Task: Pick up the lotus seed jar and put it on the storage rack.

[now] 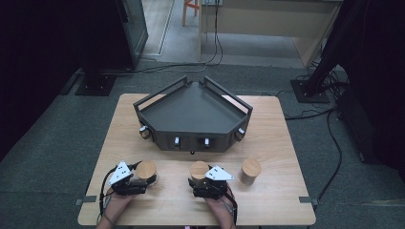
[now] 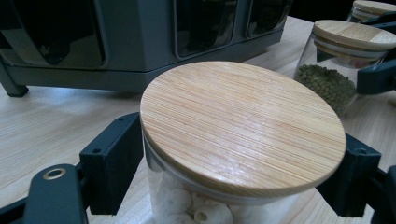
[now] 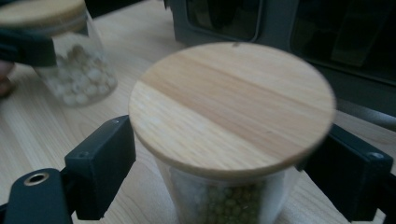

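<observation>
- The dark tray rack point(image 1: 193, 112) sits at the far half of the wooden table point(image 1: 267, 191), its front panel facing you, with small knobs along it.
- In a row near your edge stand three glass jars with round wooden lids.
- The third jar point(image 1: 250, 171) stands alone to the right, near your right gripper but apart from it; nothing touches it.
- In the left gripper view the rack's front rises just behind the jar you are on, and the middle jar shows farther off at the right.
- Left gripper point(image 1: 128, 182): you have it on the left jar point(image 2: 243, 128), which holds pale, whitish pieces and stands on the table. The jaws are part open, one on each side of the glass just under the lid. Both sit close against the jar, but the lid overhangs the contact, so you cannot tell whether the pads press.
- Right gripper point(image 1: 206, 185): you have it on the middle jar point(image 3: 231, 107), which holds small green grains. The jaws straddle the glass below the lid, part open. The picture is blurred here; a firm grip cannot be told.
- Both jars stand upright with lids seated flat.
</observation>
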`<state>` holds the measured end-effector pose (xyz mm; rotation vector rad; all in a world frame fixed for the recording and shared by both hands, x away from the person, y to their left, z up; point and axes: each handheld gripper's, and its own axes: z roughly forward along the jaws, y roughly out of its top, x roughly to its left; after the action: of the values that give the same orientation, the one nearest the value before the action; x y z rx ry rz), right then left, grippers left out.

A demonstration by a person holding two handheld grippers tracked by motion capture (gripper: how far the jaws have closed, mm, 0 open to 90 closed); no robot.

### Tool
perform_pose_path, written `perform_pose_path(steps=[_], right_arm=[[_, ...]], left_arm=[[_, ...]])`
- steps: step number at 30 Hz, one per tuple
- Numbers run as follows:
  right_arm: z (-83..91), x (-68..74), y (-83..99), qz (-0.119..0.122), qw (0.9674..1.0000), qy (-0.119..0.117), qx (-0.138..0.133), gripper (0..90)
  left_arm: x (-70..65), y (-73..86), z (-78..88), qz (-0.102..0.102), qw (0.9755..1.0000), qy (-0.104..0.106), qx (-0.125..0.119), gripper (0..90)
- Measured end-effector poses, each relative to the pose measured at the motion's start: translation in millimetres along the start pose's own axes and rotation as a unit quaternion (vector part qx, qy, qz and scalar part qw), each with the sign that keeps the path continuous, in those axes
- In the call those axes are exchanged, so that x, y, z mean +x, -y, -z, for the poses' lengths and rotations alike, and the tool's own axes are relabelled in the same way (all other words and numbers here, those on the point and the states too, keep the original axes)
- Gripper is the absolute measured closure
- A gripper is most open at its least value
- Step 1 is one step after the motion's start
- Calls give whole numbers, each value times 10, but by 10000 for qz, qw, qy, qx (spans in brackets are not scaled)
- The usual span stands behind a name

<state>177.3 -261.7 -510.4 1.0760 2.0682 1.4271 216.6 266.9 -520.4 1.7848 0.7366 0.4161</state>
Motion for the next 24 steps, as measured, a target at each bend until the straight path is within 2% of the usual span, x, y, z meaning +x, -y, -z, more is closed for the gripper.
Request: perform_pose_path(steps=[5,8,10,15,24], right_arm=[[44,-139,83,-313,9988,-248,-273,45],[65,-180,139,-601,9970,-218,-437,8],[71,-207,142,-711,9963,-228,-422,9],[63,-177,103,-509,9979,-248,-310,13],[57,-161,81,-420,9985,-247,-230,16]], left_arm=[[-24,-24,-13,-118,9999,-2,70,175],[-46,-35,-22,-158,9998,-44,104,175],[-47,-37,-22,-131,9998,-64,110,176],[-22,-14,-10,-29,10000,-39,41,176],[-26,-17,-12,-49,10000,-43,51,176]])
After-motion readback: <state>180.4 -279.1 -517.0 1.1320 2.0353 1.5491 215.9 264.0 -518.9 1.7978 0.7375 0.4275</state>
